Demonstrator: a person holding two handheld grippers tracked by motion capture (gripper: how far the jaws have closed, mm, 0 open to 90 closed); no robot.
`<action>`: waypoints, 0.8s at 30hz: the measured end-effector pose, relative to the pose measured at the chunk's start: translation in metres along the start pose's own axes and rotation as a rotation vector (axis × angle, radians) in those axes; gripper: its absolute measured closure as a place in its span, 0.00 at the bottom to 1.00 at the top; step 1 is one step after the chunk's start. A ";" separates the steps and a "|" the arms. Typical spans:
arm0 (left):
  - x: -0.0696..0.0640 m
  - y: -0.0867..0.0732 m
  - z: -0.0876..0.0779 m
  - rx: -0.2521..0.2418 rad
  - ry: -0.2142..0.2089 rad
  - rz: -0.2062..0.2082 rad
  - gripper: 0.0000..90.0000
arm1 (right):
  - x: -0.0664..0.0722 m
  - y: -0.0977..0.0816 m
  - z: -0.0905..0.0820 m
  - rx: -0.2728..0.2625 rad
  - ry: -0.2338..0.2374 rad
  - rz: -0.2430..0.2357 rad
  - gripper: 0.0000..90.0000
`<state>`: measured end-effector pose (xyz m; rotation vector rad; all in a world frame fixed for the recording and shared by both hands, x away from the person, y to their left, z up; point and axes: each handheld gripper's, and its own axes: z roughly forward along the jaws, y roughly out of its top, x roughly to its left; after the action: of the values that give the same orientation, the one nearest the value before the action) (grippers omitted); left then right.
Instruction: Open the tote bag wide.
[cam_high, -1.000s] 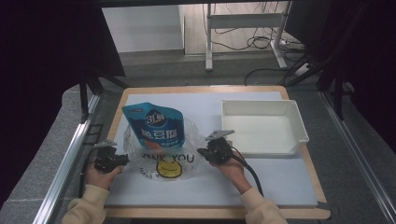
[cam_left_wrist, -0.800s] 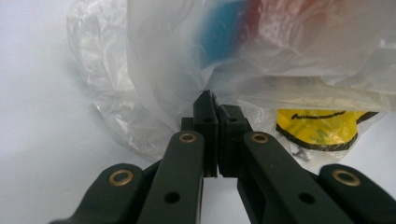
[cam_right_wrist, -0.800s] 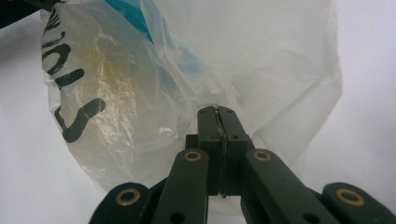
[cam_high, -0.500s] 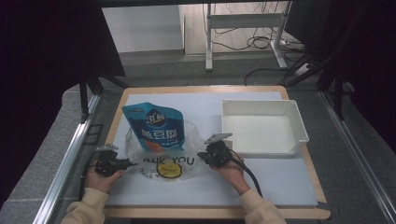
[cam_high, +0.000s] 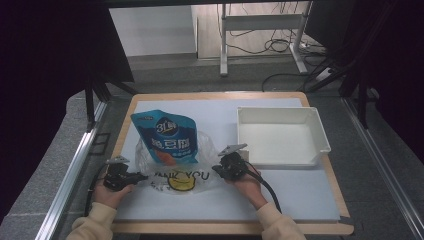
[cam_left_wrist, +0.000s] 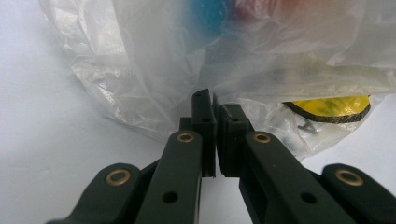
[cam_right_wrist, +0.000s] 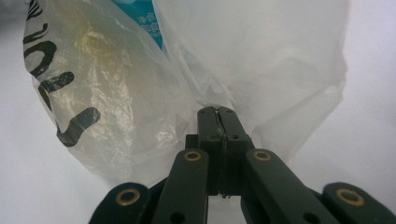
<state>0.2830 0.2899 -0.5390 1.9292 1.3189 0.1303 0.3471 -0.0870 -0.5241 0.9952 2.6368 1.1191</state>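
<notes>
Landmark = plastic bag (cam_high: 175, 167), lying on the counter (cam_high: 215, 97) mat, left-centre. Pouch (cam_high: 167, 137) sits partly in the bag, its top sticking out behind. Tray (cam_high: 282, 135) to bag's right, just apart. Left claw (cam_high: 141, 176) at bag's left front edge, right claw (cam_high: 216, 169) at its right edge.

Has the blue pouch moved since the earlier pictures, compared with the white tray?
No. In the high view the blue pouch lies at the same place left of the white tray, partly inside the clear plastic bag, as before.
</notes>
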 end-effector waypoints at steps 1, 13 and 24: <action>0.000 0.000 0.000 -0.001 -0.001 0.001 0.96 | 0.000 0.000 0.000 0.000 0.000 0.001 0.99; -0.012 -0.007 -0.023 -0.110 0.011 0.019 0.33 | -0.001 0.000 -0.001 -0.009 0.000 0.001 0.99; -0.040 0.008 -0.076 -0.237 0.026 0.044 0.11 | 0.000 0.001 0.001 -0.009 -0.003 -0.005 0.98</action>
<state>0.2339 0.2963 -0.4687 1.7603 1.2195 0.3199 0.3482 -0.0857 -0.5237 0.9868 2.6285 1.1260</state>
